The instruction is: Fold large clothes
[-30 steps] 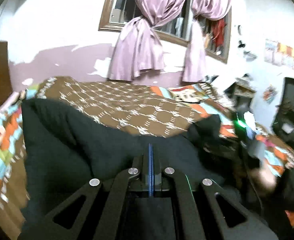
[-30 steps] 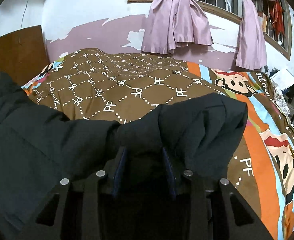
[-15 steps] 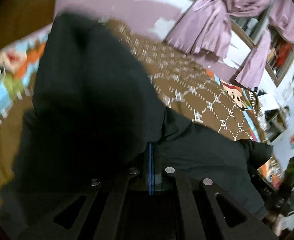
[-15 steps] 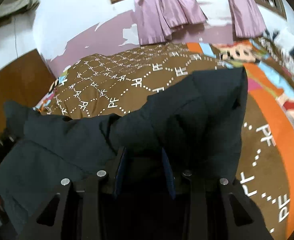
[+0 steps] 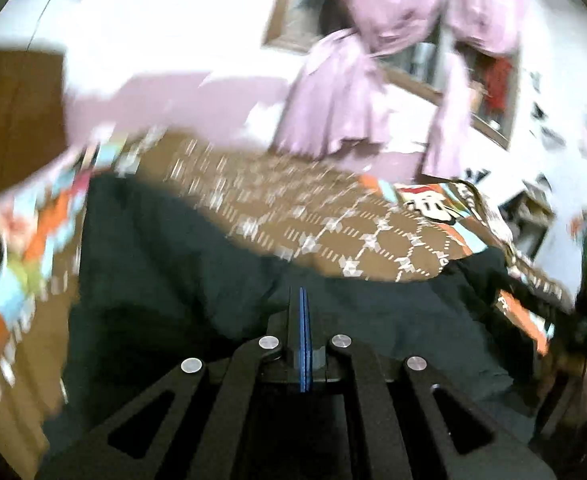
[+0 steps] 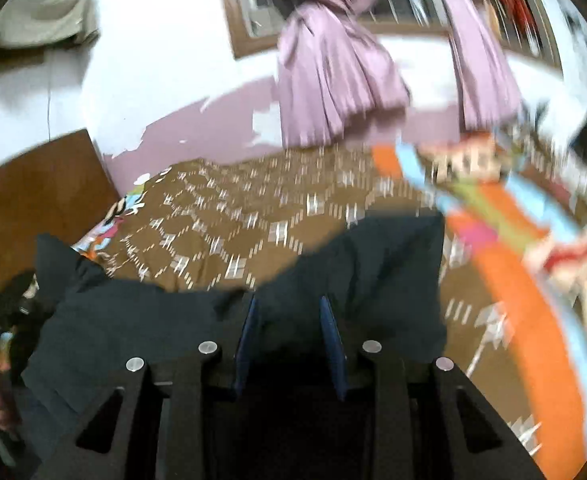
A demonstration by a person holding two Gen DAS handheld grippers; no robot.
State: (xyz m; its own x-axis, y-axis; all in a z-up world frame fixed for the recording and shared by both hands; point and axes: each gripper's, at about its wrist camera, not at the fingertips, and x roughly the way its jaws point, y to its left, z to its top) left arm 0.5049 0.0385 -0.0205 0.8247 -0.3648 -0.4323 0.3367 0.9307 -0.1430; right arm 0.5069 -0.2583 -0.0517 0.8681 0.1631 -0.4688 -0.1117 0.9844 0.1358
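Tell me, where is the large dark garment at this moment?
The large dark garment is bunched between the right gripper fingers, above the brown patterned bedspread; in the left wrist view it spreads around the shut left gripper.

Compared with half a second earlier, the dark garment [image 5: 165,280] no longer rises high before the left gripper [image 5: 302,312]; it hangs lower, exposing the brown bedspread [image 5: 333,224]. The curtains [image 6: 333,72] now loom nearer the right gripper [image 6: 289,320].

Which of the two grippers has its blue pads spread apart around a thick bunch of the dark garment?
The right gripper: a bunch of dark garment fills its gap. The left gripper's blue pads meet in a line.
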